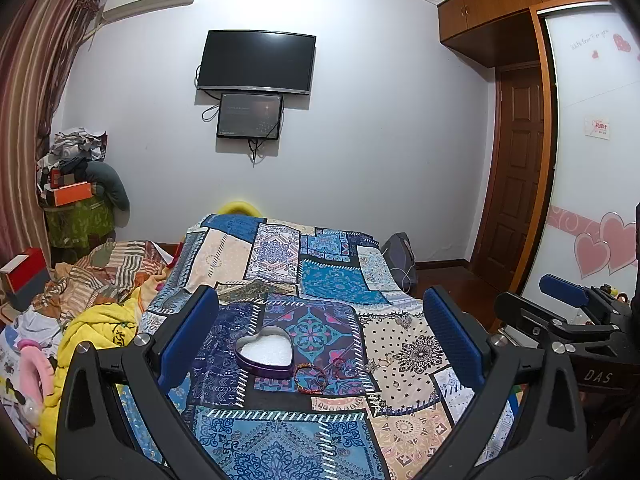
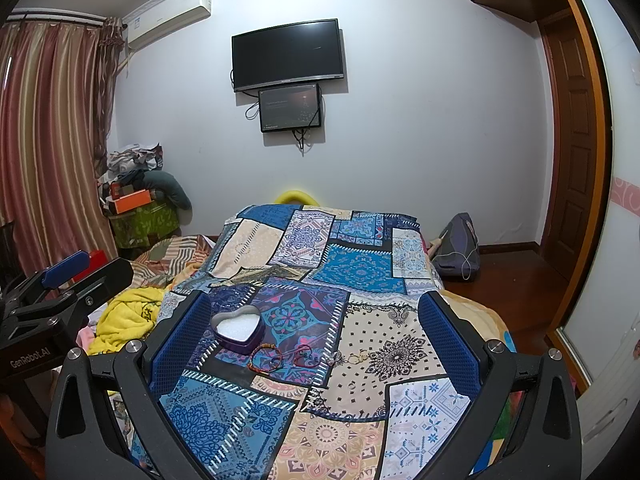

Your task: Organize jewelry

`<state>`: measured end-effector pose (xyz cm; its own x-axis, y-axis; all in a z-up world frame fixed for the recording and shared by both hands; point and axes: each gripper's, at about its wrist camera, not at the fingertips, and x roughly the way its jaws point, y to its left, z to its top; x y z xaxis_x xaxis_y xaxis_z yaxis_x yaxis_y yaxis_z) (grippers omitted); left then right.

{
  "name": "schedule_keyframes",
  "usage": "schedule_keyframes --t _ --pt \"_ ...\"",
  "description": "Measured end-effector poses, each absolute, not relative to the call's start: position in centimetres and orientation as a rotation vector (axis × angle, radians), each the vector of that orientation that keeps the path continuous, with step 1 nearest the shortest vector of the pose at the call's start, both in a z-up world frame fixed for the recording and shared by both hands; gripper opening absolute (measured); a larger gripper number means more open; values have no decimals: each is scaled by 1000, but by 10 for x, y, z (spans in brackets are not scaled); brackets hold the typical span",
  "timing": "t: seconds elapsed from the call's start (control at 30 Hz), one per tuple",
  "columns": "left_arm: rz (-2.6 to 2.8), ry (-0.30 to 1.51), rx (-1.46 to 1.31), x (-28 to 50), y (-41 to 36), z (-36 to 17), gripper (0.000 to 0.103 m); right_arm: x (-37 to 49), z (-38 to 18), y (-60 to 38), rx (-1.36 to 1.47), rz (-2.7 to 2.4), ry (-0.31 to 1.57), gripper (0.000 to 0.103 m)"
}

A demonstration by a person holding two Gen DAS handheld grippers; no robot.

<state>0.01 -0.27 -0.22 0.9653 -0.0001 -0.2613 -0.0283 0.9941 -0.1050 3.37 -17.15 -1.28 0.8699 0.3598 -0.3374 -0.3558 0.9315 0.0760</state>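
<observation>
A heart-shaped purple tin with white lining lies open on the patchwork bedspread. Just right of it lie a red-and-gold beaded bracelet, a dark red cord bracelet and small gold rings. A tiny ring lies nearer me. My left gripper is open above the bed and frames the tin. My right gripper is open too, with nothing held. Each gripper shows at the edge of the other's view.
Heaped clothes and a yellow garment lie left of the bedspread. A grey bag sits on the wooden floor to the right, near a door. A TV hangs on the far wall.
</observation>
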Motion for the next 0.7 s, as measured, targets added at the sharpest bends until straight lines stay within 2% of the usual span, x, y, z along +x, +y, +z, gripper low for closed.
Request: schedule_keyframes --t 0.7 --pt "11 265 -107 1 -4 0 103 35 -14 -172 10 375 362 103"
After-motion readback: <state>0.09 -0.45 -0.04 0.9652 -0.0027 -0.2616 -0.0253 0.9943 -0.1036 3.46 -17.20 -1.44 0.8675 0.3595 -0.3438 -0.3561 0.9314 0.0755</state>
